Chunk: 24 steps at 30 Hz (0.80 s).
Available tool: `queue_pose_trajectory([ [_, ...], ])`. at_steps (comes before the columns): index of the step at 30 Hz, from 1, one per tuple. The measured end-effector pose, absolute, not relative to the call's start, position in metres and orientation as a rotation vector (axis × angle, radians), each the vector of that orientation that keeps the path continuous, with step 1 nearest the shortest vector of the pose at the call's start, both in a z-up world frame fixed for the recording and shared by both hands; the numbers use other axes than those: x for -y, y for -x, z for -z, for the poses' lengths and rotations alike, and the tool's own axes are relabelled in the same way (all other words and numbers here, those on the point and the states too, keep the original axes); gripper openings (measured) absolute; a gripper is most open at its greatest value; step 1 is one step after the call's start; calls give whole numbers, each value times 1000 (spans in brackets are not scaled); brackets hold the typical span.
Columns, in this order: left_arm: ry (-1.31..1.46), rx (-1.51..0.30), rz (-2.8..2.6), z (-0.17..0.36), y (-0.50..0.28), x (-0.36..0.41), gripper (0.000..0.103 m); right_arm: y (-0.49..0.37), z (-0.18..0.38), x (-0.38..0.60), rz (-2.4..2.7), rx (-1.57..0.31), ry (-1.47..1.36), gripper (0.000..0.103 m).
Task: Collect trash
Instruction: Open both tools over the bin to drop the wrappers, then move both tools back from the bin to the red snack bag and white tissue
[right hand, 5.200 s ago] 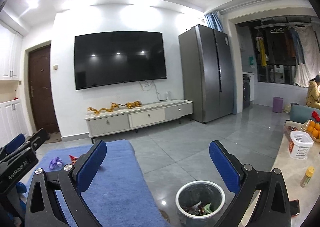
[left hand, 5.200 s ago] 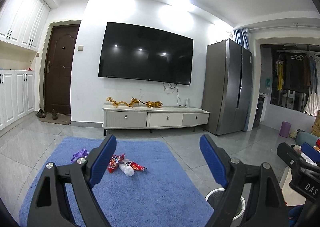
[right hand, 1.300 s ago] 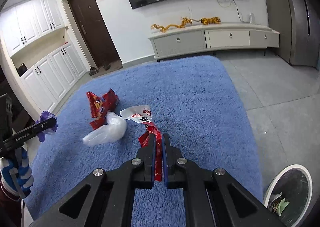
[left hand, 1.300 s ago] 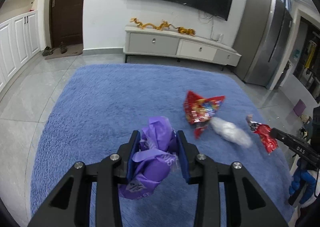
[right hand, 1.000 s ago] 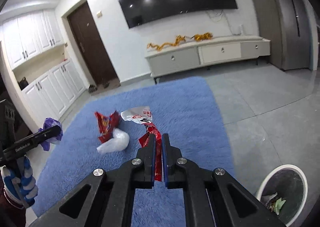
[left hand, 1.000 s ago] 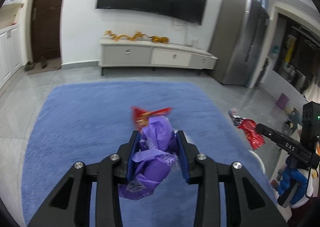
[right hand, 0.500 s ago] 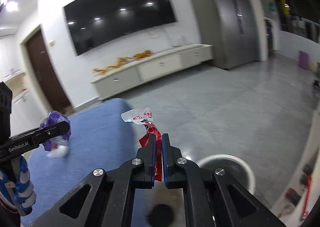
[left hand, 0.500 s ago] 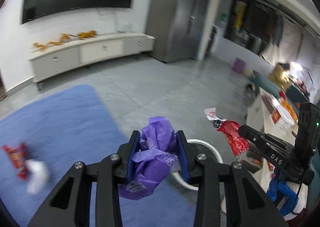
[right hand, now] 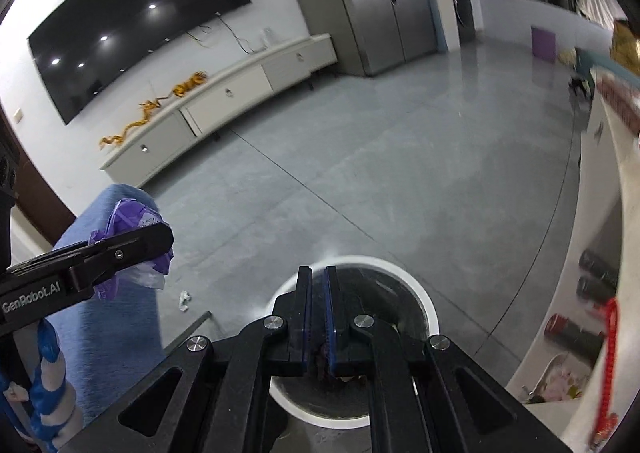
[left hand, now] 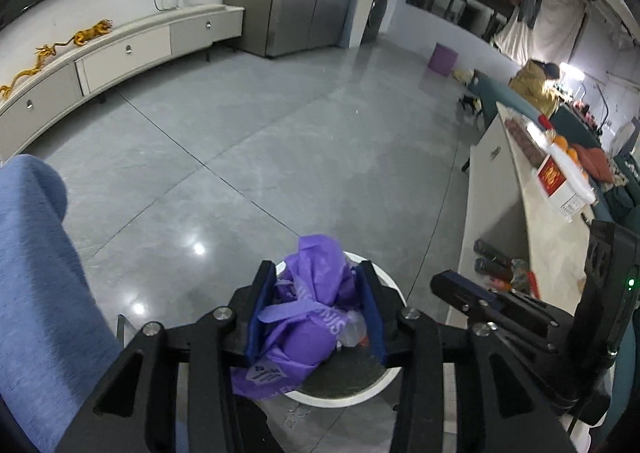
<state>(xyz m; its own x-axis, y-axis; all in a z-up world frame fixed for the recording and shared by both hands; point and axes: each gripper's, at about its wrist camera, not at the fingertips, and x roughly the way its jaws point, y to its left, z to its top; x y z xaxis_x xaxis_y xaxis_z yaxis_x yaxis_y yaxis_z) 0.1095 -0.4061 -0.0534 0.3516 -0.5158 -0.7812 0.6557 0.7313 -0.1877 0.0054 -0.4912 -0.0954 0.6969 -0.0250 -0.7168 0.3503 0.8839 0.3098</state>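
The left gripper (left hand: 316,311) is opening around the purple bag (left hand: 308,313) over the bin (left hand: 394,289) at six o'clock (let go fully); the right gripper (right hand: 316,309) looks pinched shut.

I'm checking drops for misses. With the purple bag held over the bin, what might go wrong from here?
The left gripper's jaws are opening with the purple bag between them, but its tail hangs over the bin's near-left rim, so it may land on the floor. The crumpled bag could also cling to the jaws. The shut right gripper hovers over the same bin; they might bump.
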Motion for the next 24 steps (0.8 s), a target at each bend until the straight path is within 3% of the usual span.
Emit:
queue_pose_trajectory([
  [3,-151,-972,773,70,-115,414,59,-9,113,501,233,-803,-484,6],
  [6,-151,-990,783,82,-118,422,63,-8,123,503,261,-819,-496,7],
  [10,-160,-1021,795,97,-119,431,63,-2,128,507,308,-825,-509,21],
  [14,-164,-1011,788,97,-114,430,63,5,124,507,340,-815,-500,22],
  [17,-159,-965,750,82,-106,421,63,11,114,503,359,-792,-493,26],
  [21,-141,-871,666,55,-90,401,63,20,93,492,370,-735,-476,44],
  [24,-128,-802,604,35,-75,380,65,27,73,479,375,-686,-454,48],
])
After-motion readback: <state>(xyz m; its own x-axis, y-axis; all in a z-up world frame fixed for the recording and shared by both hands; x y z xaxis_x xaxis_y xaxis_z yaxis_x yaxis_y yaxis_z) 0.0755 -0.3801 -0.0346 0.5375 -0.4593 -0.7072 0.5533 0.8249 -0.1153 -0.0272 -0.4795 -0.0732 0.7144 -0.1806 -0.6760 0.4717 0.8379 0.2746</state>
